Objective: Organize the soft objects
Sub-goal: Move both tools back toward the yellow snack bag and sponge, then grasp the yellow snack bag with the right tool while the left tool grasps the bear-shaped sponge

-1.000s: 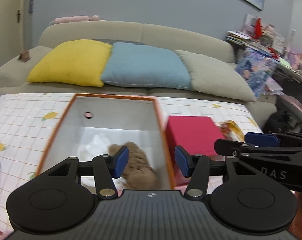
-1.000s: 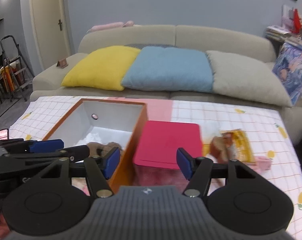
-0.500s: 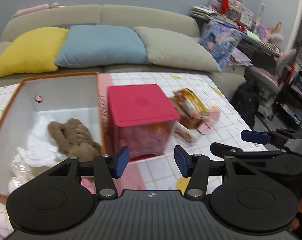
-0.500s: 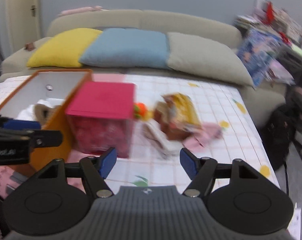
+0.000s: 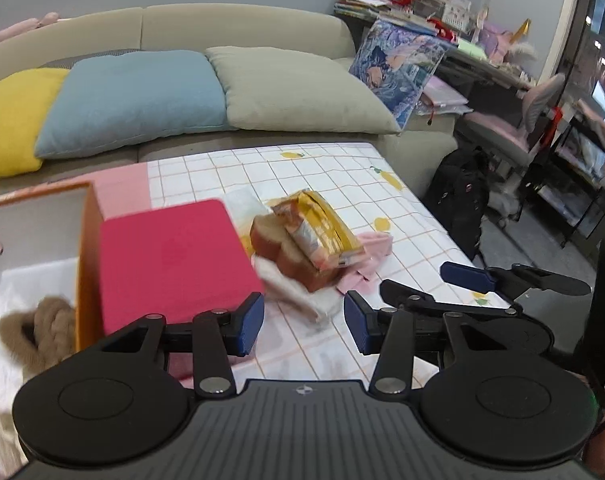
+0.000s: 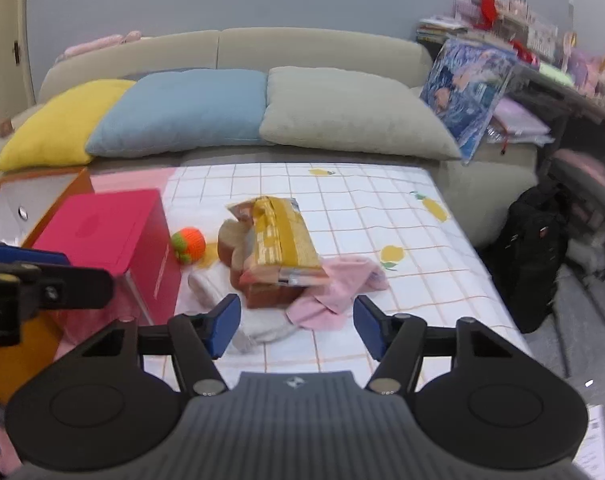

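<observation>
While closing, left claw (image 5: 302, 322) hovers empty over checked counter (image 5: 342, 168), jaws half apart, nothing between. Right claw (image 6: 296, 326) likewise closing, wider, empty, just short of pile: pink cloth (image 6: 342, 280), white cloth (image 6: 262, 326), brown bread-shaped plush (image 6: 238, 248) under yellow packet (image 6: 280, 240). Orange knitted ball (image 6: 188, 243) beside red box (image 6: 102, 228). Brown plush (image 5: 38, 332) lying inside orange box (image 5: 87, 264).
</observation>
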Motion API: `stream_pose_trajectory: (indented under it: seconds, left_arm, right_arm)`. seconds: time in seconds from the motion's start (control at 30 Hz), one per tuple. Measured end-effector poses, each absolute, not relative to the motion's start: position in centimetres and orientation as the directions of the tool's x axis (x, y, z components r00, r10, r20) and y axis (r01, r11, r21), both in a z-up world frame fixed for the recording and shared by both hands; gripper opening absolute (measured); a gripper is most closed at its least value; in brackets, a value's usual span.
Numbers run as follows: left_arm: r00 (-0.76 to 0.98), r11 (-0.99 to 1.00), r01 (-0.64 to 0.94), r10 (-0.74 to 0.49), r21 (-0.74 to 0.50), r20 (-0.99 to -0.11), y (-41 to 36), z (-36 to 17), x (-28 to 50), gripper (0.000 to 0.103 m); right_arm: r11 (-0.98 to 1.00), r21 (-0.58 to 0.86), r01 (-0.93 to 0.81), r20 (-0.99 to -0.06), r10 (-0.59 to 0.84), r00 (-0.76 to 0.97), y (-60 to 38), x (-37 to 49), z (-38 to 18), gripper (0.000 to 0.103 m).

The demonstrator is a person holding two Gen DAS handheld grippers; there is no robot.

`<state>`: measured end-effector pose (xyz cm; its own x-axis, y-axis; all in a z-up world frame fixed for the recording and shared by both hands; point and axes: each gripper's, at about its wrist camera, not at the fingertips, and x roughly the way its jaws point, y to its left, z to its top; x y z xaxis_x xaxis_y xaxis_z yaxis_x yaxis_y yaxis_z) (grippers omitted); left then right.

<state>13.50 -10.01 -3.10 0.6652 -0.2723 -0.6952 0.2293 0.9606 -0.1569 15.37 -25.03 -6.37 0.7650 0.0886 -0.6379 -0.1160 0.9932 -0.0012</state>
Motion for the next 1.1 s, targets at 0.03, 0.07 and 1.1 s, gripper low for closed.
stream_pose_trajectory:
  seconds: [0.03,0.07,1.1]
  left_arm:
    - [0.666,0.965,0.223,-0.257,-0.141,-0.700,-10.3,-3.1,14.4,0.054]
    - [0.667,0.967,0.219,-0.245,-0.130,-0.704,-10.4,-3.1,15.0,0.054]
    - [0.581,0.981,0.139,-0.191,-0.134,-0.792,-13.5,-5.7,25.4,0.054]
  right_arm:
    - [0.993,0.019,-0.120,-0.636,0.104,0.764,-25.2,16.1,-6.5,0.062]
    - [0.991,0.034,-0.129,-0.634,0.121,0.764,-25.4,17.0,-6.6,0.062]
    - [0.947,0.257,-0.191,-0.620,0.314,0.719,-28.8,27.5,-11.8,0.040]
